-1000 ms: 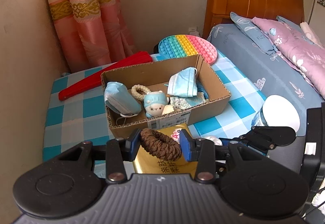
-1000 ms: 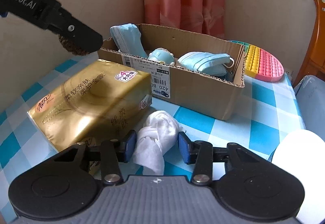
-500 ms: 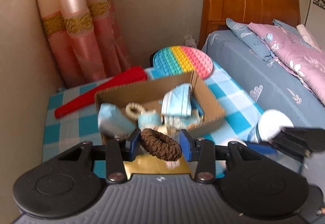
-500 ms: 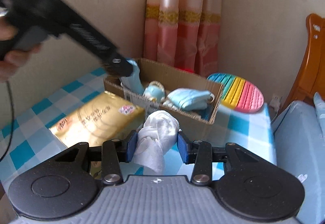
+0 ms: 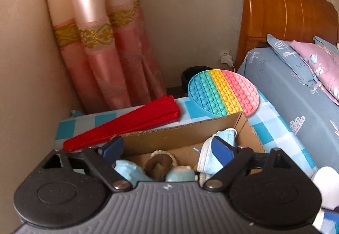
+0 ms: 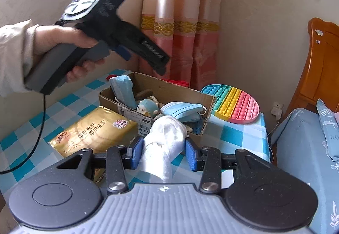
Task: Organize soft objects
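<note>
An open cardboard box (image 5: 186, 137) (image 6: 169, 89) on the checked table holds blue face masks (image 6: 182, 111), a small blue plush toy (image 6: 147, 106), a beige hair ring and a brown scrunchie (image 5: 157, 167). My left gripper (image 5: 167, 148) is open above the box; the scrunchie lies loose inside below it. It also shows in the right wrist view (image 6: 156, 60), held by a hand over the box. My right gripper (image 6: 163, 149) is shut on a white cloth bundle (image 6: 165, 140), lifted in front of the box.
A gold tissue pack (image 6: 93, 134) lies left of the box. A red folded fan (image 5: 127, 123) and a rainbow pop-it mat (image 5: 222, 91) lie behind it. Curtains and wall stand at the back, a bed (image 5: 296, 94) at right. A white round object (image 5: 326, 185) sits lower right.
My left gripper moved over the box, opened and let the brown scrunchie drop in. My right gripper rose with the white cloth.
</note>
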`<state>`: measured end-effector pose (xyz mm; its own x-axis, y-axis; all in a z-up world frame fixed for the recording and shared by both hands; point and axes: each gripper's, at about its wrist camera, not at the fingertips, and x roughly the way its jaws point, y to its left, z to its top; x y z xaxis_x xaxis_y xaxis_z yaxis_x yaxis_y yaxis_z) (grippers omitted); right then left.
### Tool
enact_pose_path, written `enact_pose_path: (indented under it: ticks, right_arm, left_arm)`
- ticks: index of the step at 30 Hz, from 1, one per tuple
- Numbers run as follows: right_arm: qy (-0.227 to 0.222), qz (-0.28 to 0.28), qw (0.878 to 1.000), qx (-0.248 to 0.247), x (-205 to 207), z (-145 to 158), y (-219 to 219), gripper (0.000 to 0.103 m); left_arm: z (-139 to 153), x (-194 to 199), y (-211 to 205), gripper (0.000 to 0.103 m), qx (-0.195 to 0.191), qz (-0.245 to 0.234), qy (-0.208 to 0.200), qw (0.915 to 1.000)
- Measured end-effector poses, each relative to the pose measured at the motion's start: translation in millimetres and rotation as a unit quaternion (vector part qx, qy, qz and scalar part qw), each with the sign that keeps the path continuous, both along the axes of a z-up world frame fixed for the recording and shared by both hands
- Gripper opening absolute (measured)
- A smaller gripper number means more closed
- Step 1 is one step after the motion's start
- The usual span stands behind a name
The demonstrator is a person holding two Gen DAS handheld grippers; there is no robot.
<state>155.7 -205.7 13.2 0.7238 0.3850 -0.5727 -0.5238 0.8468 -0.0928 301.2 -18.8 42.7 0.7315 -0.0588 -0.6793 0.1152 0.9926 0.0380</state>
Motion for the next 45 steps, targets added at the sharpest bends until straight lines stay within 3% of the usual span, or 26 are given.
enact_pose_path:
  ticks: [6, 12, 16, 21, 25, 32, 34, 35, 36, 39, 45]
  right_arm:
    - [0.008, -0.001, 1.000, 0.006, 7.7, 4.4, 2.5, 0.047]
    - [0.011, -0.004, 1.000, 0.013, 23.9, 15.2, 11.4, 0.048]
    - [0.019, -0.005, 1.000, 0.023, 42.1, 24.2, 21.1, 0.048]
    - [0.027, -0.007, 0.999, 0.017, 70.2, 28.8, 38.7, 0.048]
    - [0.032, -0.009, 0.999, 0.007, 89.2, 26.7, 52.8, 0.048]
    - [0.035, -0.014, 0.999, -0.009, 109.0, 24.0, 70.9, 0.048]
    - [0.033, -0.019, 0.999, -0.014, 112.9, 22.7, 73.3, 0.051]
    - [0.030, -0.025, 0.999, -0.016, 114.2, 22.3, 73.6, 0.058]
    - [0.029, -0.030, 0.999, -0.017, 116.2, 21.8, 73.9, 0.074]
    - [0.025, -0.037, 0.999, -0.006, 115.6, 23.2, 69.9, 0.098]
    - [0.031, -0.050, 0.998, 0.000, 97.5, 30.3, 62.6, 0.103]
  left_arm:
    - [10.2, -49.1, 14.6, 0.101, 0.014, 0.017, -0.050, 0.9985]
    - [14.2, -114.3, 34.5, 0.102, -0.022, 0.049, -0.073, 0.9959]
    - [5.2, -156.4, 48.4, 0.103, -0.027, 0.095, -0.086, 0.9914]
    - [-18.9, -186.8, 63.5, 0.102, -0.012, 0.147, -0.061, 0.9871]
    - [-32.6, -199.4, 77.0, 0.102, -0.029, 0.169, -0.045, 0.9842]
    - [-37.4, -210.8, 82.3, 0.102, -0.013, 0.186, -0.054, 0.9811]
    - [-35.5, -211.0, 81.4, 0.102, -0.011, 0.184, -0.058, 0.9812]
    - [-35.0, -212.2, 80.9, 0.102, -0.010, 0.181, -0.059, 0.9817]
    - [-34.2, -212.4, 79.9, 0.102, -0.009, 0.179, -0.060, 0.9821]
    - [-31.8, -215.3, 75.5, 0.102, 0.004, 0.174, -0.067, 0.9825]
    - [-23.5, -220.9, 67.9, 0.102, 0.017, 0.168, -0.083, 0.9822]
